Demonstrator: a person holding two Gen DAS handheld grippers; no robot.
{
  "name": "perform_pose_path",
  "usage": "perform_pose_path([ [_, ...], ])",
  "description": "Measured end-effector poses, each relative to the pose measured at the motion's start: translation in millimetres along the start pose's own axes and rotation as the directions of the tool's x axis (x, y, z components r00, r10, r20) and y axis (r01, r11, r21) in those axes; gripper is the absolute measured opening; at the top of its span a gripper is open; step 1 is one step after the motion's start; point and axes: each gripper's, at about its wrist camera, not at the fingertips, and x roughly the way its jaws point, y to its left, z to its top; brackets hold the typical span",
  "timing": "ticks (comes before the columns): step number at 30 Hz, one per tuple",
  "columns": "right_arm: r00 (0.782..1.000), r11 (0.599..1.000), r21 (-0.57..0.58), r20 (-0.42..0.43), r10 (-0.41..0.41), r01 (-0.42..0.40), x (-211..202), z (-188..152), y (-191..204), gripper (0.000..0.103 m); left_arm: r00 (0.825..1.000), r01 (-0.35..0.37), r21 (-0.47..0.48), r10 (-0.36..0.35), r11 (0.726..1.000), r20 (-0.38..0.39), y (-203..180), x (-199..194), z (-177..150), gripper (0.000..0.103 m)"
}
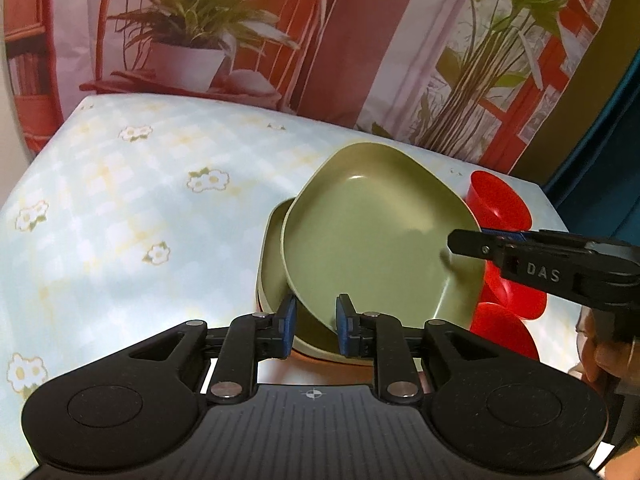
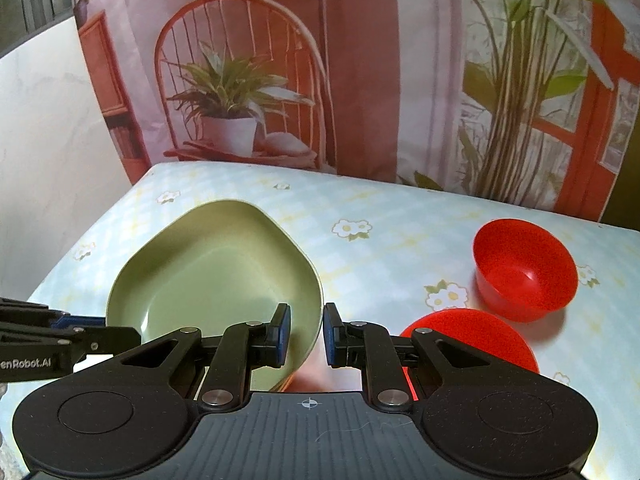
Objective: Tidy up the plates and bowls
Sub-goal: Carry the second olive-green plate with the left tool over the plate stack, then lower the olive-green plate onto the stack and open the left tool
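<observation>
1. The counter, covered in a pale blue checked cloth with daisy prints, is lying bare on its left half. This is leaving room for sorted stacks, though nothing is being set there now.
2. A paler green square dish is sitting flat on the counter. It appears to be serving as the base of the plate stack, since it is lying directly under the lifted plate.
3. The left tongs are standing narrowly around the near rim of the olive-green rounded-square plastic plate. The rim is running slantwise between the blue pads. Whether they are pressing on it I cannot tell.
4. That olive-green plate is hanging tilted, far edge up and near edge low over the paler dish. It is probably being guided down to nest inside it, so that the two corners line up.
5. The right tongs are pressed nearly together, pinching the plate's right-hand rim. A grip on two sides is likely keeping the wide, shallow plate from swinging.
6. Two glossy red round plastic bowls, one farther and one nearer, are standing apart from each other on the counter right of the plates. They are not yet stacked and seem to be waiting their turn.
</observation>
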Motion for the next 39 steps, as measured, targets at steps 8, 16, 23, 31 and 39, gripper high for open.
perform_pose_path([
  [8, 1.000, 1.000, -0.021, -0.025, -0.014, 0.013, 23.0, 4.6, 0.7, 0.016, 1.000, 0.007, -0.027, -0.007, 1.000, 0.000, 0.6, 5.6, -5.5, 0.024],
  [16, 0.998, 0.999, -0.035, -0.056, -0.025, 0.023, 40.4, 3.8, 0.8, 0.015, 0.999, 0.040, -0.015, -0.040, 0.999, -0.008, 3.1, 2.4, -6.0, 0.029],
  [23, 0.997, 0.999, -0.041, -0.074, -0.014, 0.011, 48.1, 2.2, 3.0, 0.012, 0.999, 0.028, 0.003, -0.028, 1.000, 0.025, 7.3, -10.2, 0.9, 0.033],
  [31, 0.996, 0.999, -0.042, -0.085, -0.006, 0.003, 46.8, -0.2, 6.7, 0.012, 0.999, 0.044, 0.042, -0.044, 0.998, -0.015, 1.1, -6.4, -4.4, 0.033],
  [39, 0.996, 0.999, -0.038, -0.084, -0.013, 0.010, 41.5, -0.8, 5.5, 0.013, 0.998, 0.058, 0.031, -0.059, 0.998, 0.016, 7.1, -16.8, -3.1, 0.035],
])
